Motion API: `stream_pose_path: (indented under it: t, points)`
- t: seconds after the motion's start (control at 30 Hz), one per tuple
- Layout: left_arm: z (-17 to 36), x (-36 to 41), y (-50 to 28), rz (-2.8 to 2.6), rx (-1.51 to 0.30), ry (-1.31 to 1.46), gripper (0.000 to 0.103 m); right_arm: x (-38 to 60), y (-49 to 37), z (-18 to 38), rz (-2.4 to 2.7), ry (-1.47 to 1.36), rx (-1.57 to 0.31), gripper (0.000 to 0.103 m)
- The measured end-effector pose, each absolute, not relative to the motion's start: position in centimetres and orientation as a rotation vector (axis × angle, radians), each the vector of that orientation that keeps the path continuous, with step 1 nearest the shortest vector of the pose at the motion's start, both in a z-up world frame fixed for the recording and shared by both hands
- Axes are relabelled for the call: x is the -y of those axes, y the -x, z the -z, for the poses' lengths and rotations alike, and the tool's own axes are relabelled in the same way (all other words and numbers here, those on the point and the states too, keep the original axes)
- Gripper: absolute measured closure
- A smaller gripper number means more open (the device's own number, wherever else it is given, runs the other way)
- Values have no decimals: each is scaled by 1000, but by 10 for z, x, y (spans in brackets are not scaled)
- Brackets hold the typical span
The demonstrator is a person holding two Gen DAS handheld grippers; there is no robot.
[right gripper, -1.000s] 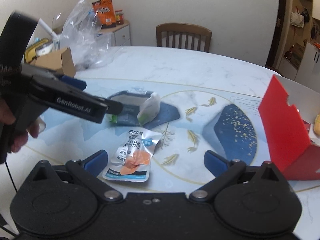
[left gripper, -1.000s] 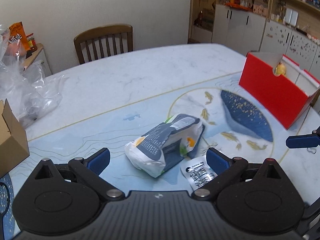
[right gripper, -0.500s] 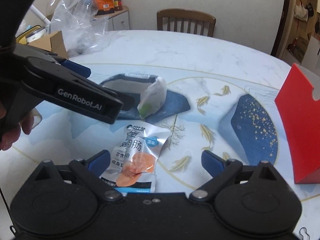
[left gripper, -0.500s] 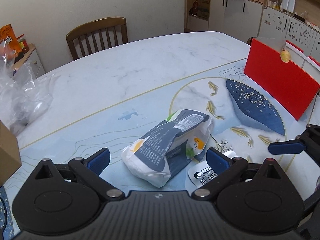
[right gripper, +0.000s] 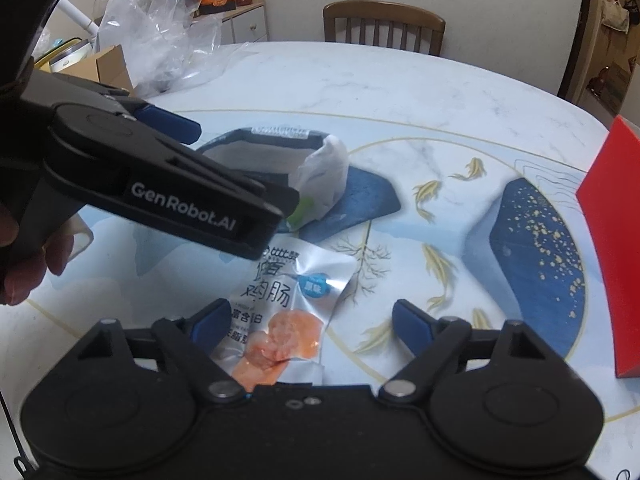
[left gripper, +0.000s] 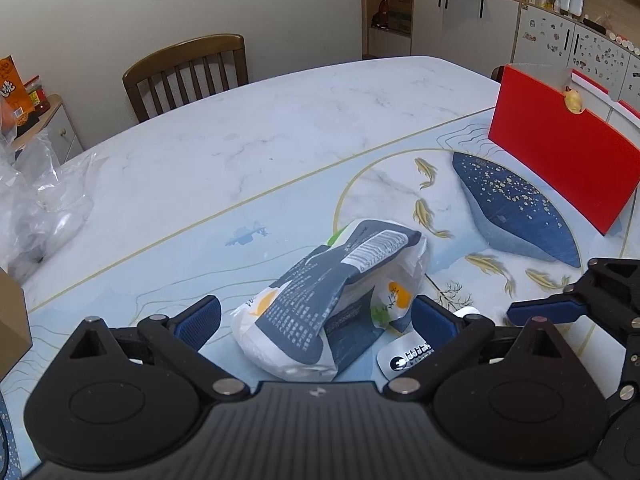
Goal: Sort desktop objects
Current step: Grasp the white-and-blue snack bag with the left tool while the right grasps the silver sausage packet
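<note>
1. The left gripper hangs low over the table with its jaws wide open, one on each side of a crumpled white and grey snack bag that lies near the table's front edge; the pads do not press on it

2. The right gripper is just beside it, jaws open and just now narrowing, with a flat silver sausage packet lying between them on the table; the left pad is at the packet's edge, the right pad stands apart from it

3. The red box, likely the sorting bin, stands well apart at the far right

4. Risk: the two grippers work very close together, and the left one's finger crosses over the packet's top in the right wrist view, so they could knock each other

5. Risk: the packet lies flat and slick, so closing pads may slide over it or only pinch a corner

6. Risk: the puffy bag could squash or slip out as the jaws close, nudging the packet touching its lower edge
</note>
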State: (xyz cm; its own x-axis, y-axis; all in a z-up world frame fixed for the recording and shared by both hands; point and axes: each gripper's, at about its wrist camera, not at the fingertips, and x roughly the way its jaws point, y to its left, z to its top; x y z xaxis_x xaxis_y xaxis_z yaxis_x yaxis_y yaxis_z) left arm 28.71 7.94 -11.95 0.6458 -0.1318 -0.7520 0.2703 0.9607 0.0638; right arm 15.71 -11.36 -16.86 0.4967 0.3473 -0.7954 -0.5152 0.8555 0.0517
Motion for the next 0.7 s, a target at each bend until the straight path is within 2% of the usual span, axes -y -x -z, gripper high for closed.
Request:
stream_pose_path:
  t: [0.3,0.37,0.43,0.5,0.7]
  points:
    - [123,-79,-288,228,-838,-185,17,107,-160,173,-558,222,-907,21]
    - [123,-80,-288,227,-837,-187,27,105,-160,172,-572,233,-898,28]
    - [124,-80,-289,224,-845,-190,47,103,-158,171,-590,250,-887,36]
    - [125,-79,-289,230,-850,-193,51,101,-156,170,-609,262,-879,46]
    - [124,-75,-286,239,-837,-210,62,103,-156,168,-612,242,-883,58]
